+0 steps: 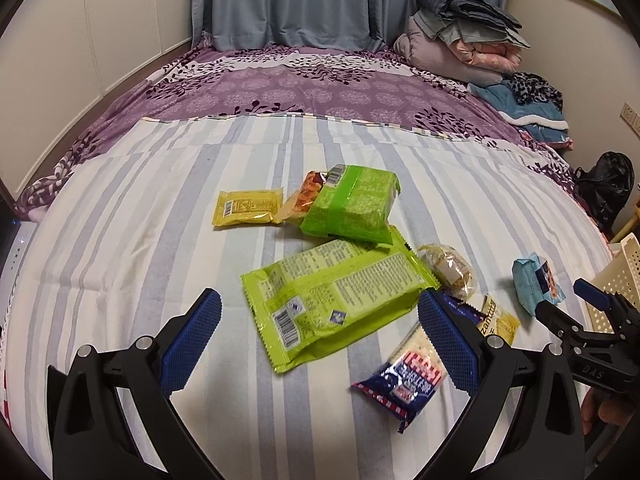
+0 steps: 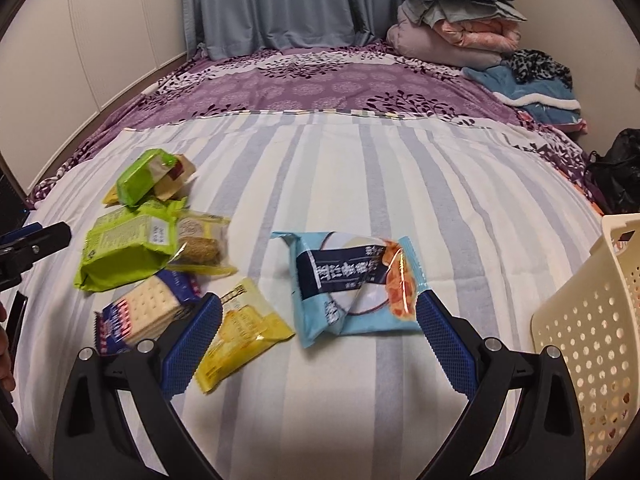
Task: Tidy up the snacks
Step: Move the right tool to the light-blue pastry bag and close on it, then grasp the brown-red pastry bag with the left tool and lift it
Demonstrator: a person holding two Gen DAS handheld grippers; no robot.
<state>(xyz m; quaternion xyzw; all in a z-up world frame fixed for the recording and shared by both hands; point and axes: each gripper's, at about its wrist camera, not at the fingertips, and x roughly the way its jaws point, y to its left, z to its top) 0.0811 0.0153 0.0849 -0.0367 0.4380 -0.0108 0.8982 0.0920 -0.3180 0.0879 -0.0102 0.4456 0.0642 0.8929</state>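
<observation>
In the left wrist view, the left gripper (image 1: 320, 332) hovered with its jaws spread wide and nothing between them, straddling the large lime-green bag (image 1: 336, 304) that lay flat on the striped bedsheet (image 1: 120, 240). The bag was wider than it looked firm, so a pinch across its puffed middle could have slid off or crushed what was inside. The right-hand pad (image 1: 444, 344) sat just above the blue cracker pack (image 1: 404, 380) and near a small yellow packet (image 1: 500, 320), so closing there might have caught either of those instead. Farther off lay a second green pack (image 1: 352, 204) resting on an orange packet (image 1: 298, 202), with a yellow packet (image 1: 248, 208) to its left; a clear-wrapped roll (image 1: 450, 270) lay to the right of the big bag. The right gripper (image 1: 576, 300) showed at the far right edge, near the light-blue packet (image 1: 536, 280).

In the right wrist view, the right gripper (image 2: 320, 332) was likewise released and empty, framing the light-blue packet (image 2: 356, 284), which lay crumpled between the pads. Its slack film could have folded and slipped out when lifted. The left pad (image 2: 192, 340) overlapped the small yellow packet (image 2: 240, 332), risking a double pick. The cream perforated basket (image 2: 592, 320) stood at the right, its rim high enough to snag a packet carried low.
</observation>
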